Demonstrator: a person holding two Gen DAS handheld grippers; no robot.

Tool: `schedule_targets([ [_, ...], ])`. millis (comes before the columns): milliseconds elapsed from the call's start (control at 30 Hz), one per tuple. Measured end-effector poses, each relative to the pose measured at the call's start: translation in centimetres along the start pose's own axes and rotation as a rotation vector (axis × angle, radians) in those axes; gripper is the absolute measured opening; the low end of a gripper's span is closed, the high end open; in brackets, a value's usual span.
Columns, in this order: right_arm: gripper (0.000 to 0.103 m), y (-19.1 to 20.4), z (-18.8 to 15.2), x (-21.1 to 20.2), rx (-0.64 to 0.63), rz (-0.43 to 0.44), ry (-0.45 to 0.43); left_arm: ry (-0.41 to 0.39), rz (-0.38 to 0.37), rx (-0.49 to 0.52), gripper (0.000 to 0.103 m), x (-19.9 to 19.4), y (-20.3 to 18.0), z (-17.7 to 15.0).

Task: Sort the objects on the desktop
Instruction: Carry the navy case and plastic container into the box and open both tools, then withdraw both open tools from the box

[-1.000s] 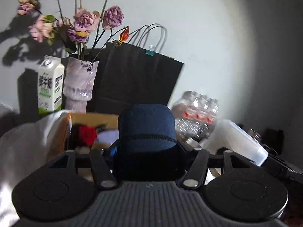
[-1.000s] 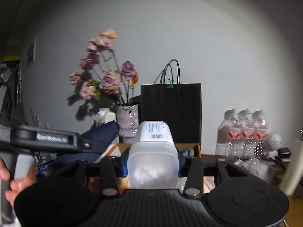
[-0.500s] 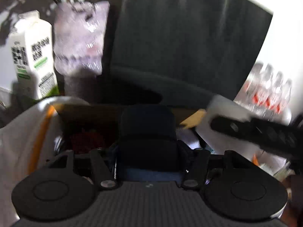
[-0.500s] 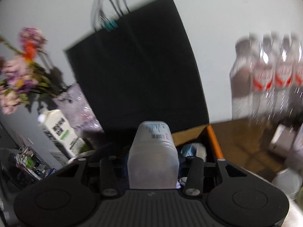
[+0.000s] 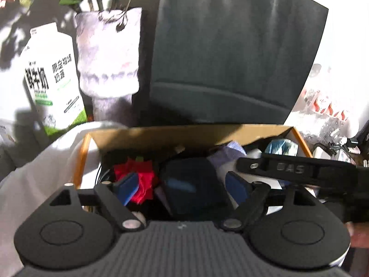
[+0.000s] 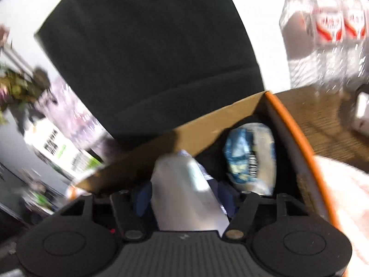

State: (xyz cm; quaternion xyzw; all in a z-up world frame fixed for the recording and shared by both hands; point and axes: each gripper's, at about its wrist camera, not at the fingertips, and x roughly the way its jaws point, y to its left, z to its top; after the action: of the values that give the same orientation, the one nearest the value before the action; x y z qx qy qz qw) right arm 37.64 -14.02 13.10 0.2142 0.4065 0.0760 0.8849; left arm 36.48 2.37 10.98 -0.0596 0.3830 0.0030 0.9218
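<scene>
White wall stood behind a crowded wooden desk, with an open cardboard box (image 5: 191,133) in front of both cameras.

From the left wrist view, a dark navy case (image 5: 193,187) lay inside the box between the blue pads of the left gripper (image 5: 184,187). It was rounded and soft-looking, its long axis running away from the camera and tipped slightly left at the far end. The jaws were opening, spread wide, with clear gaps between the pads and the case.

From the right wrist view, one frosted white plastic bottle (image 6: 186,194) lay in the box between the pads of the right gripper (image 6: 184,194). Its long axis ran away from the camera, leaning left at the far end. The picture was blurred, so its label could not be read. The jaws were opening; the pads appeared to stand just off the bottle.

Around the case sat one red fabric flower (image 5: 136,180) on its left and a pale lilac cloth (image 5: 230,150) behind it. One blue-and-white packet (image 6: 251,154) stood in the far right corner of the box. The right gripper's black arm (image 5: 295,168) crossed the box's right side in the left view.

Behind the box stood one black paper bag (image 5: 235,53) with a teal clip, one pale glass vase (image 5: 108,55) of flowers, and one milk carton (image 5: 53,76) at far left. Three red labels showed in a pack of water bottles (image 6: 327,30) at right. White cloth (image 5: 41,173) draped the box's left edge.
</scene>
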Motion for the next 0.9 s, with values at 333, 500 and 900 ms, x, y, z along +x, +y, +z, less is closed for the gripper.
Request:
schedule_targets([
  [333,0.077,1.4,-1.9,-9.2,-0.280,-0.246,-0.080,-0.019,0.045,-0.004,0.100,-5.0,-0.1,-1.1],
  [500,0.081,1.8,-3.5,-11.9,-0.305,-0.247,-0.088,-0.012,0.053,-0.002,0.103,-8.3,-0.6,-3.0],
  [900,0.088,3.4,-12.3,-20.6,-0.448,-0.176,-0.159,-0.119,0.053,0.069,0.103,-17.5,-1.0,-12.4],
])
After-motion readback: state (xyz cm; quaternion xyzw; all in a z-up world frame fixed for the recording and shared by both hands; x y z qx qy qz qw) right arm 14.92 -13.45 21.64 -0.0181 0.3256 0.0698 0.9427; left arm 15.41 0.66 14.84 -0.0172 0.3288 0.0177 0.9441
